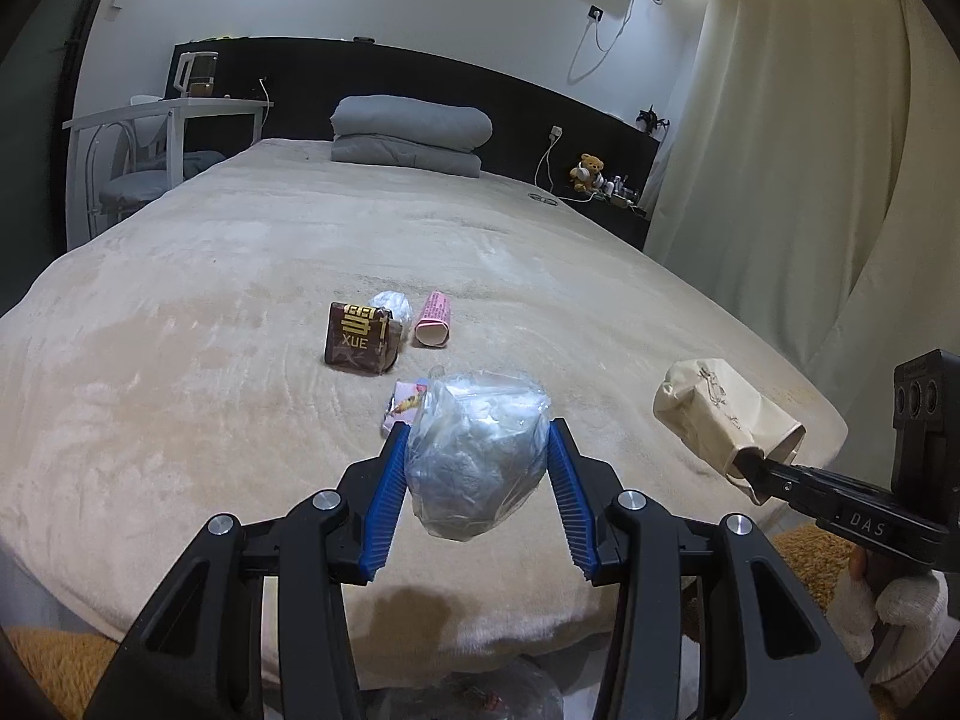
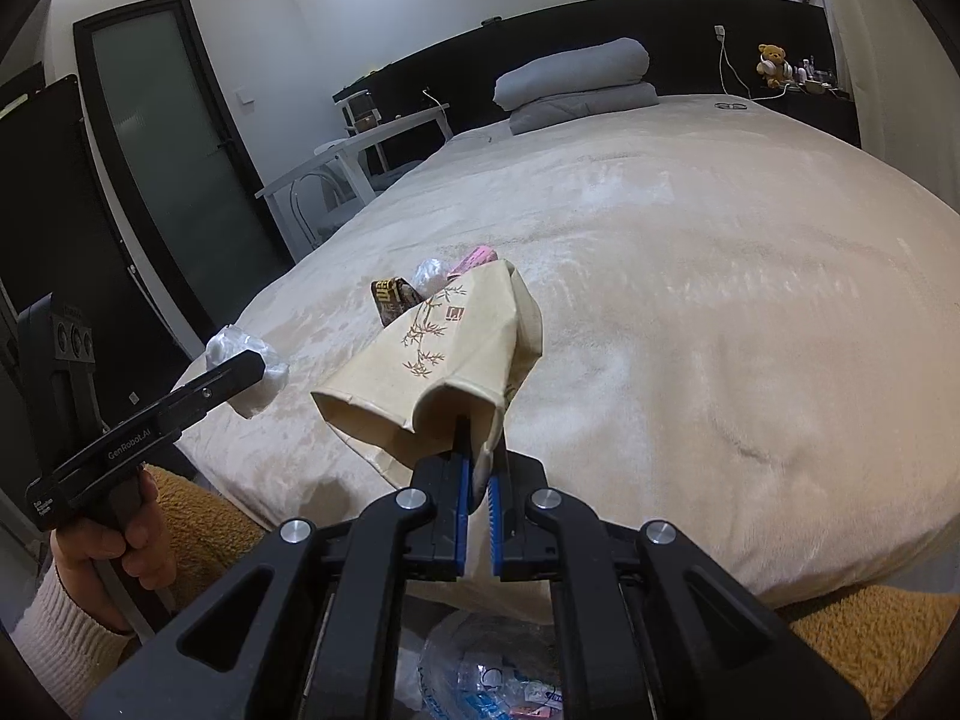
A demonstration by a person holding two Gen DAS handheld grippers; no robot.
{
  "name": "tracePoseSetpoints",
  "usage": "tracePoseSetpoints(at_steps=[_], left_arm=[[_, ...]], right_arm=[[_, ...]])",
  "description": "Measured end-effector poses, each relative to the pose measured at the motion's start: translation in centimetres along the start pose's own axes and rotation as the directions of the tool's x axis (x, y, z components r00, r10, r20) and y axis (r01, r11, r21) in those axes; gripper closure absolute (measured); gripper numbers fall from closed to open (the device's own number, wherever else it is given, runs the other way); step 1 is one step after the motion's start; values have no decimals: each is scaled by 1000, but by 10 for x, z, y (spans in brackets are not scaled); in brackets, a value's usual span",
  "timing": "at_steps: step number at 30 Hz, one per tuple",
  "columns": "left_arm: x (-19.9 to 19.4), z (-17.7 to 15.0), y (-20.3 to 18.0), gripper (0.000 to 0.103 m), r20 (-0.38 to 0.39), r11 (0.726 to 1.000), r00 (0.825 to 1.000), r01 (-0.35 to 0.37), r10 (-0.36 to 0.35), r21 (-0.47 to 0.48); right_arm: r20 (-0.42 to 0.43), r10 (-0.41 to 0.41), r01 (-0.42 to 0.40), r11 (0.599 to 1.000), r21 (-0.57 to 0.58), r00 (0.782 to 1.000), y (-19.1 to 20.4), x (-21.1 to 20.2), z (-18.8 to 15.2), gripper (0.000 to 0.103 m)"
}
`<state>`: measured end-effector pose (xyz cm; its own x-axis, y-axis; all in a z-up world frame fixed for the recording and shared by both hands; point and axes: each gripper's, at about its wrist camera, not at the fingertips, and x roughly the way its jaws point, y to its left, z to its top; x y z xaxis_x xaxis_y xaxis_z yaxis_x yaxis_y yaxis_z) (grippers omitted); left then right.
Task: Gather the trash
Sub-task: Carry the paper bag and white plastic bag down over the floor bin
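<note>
The left gripper [image 1: 477, 450] is clenched on a crumpled clear plastic bag [image 1: 477, 462], its blue ribbed pads pressing the bag from both sides and holding it up above the near end of the bed [image 1: 180, 360], which is covered by a beige plush blanket. The right gripper [image 2: 478, 468] is clamped tight on the rim of a squashed beige paper cup printed with a brown bamboo sketch [image 2: 444, 354]; the cup hangs in the air over the near edge of the bed, its open mouth toward the gripper. In the left wrist view the same cup [image 1: 720, 420] shows at the right, held off the blanket.

Three pieces of trash and one small packet lie on the blanket in the middle of the bed: a dark brown carton with gold lettering [image 1: 360, 342], a crumpled white wad [image 1: 390, 303] just behind it and touching it, a pink paper tube lying on its side [image 1: 433, 321] just beside the wad, and a small pale pink wrapper [image 1: 402, 408] nearer, partly hidden by the held bag.

At the head of the bed sits a folded grey quilt [image 1: 408, 132]. Below the grippers, at the foot of the bed, a clear bag with wrappers inside [image 2: 492, 678] lies open
</note>
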<state>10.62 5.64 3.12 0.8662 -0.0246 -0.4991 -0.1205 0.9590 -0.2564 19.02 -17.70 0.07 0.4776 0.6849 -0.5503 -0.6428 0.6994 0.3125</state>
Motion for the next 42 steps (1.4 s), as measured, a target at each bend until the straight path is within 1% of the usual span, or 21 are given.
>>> tracePoseSetpoints(at_steps=[4, 8, 13, 20, 22, 24, 27, 29, 31, 34, 36, 39, 41, 42], left_arm=[[-12, -15, -8, 58, -2, 1000, 1000, 9, -9, -6], [-22, -29, -20, 58, -5, 1000, 1000, 13, -13, 24], [-24, -48, -31, 58, -41, 999, 999, 25, -24, 38], [-18, -71, -37, 58, -119, 999, 992, 43, -39, 29], [-17, -78, -37, 58, -142, 1000, 990, 9, -5, 29], [-15, -85, -34, 58, -169, 1000, 986, -2, 4, 11], [-12, -95, -31, 58, -209, 1000, 978, -13, 12, -6], [-9, -98, -31, 58, -232, 1000, 972, -19, 18, -3], [-5, -102, -29, 58, -265, 1000, 964, -17, 14, -11], [5, -109, -24, 58, -320, 999, 947, -22, 13, -26], [13, -115, -20, 58, -362, 999, 932, -28, 10, -45], [26, -124, -15, 58, -429, 997, 903, -44, 10, -70], [34, -131, -12, 58, -473, 995, 881, -51, 6, -82], [39, -135, -11, 58, -496, 995, 868, -57, 6, -88]], right_arm=[[23, 10, -10, 1000, 0, 1000, 3, -14, -13, 97], [14, 21, -21, 1000, 0, 1000, 6, -22, -28, 97], [-13, 43, -43, 999, -4, 999, 14, -26, -45, 97], [-103, 64, -64, 998, -4, 993, 19, -18, -70, 97], [-139, 65, -66, 998, -3, 988, 21, -12, -76, 97], [-163, 67, -69, 998, -9, 984, 23, -9, -80, 97], [-218, 76, -76, 997, 5, 973, 23, -1, -86, 97], [-269, 81, -77, 997, 24, 960, 22, 8, -91, 97], [-309, 83, -78, 997, 28, 947, 20, 15, -96, 97], [-363, 76, -73, 997, 23, 929, 20, 23, -104, 97], [-413, 72, -63, 997, 36, 908, 17, 33, -109, 97], [-482, 62, -43, 998, 52, 874, 12, 48, -117, 97], [-522, 53, -27, 998, 57, 851, 9, 57, -122, 97], [-546, 50, -20, 998, 61, 836, 8, 62, -124, 97]])
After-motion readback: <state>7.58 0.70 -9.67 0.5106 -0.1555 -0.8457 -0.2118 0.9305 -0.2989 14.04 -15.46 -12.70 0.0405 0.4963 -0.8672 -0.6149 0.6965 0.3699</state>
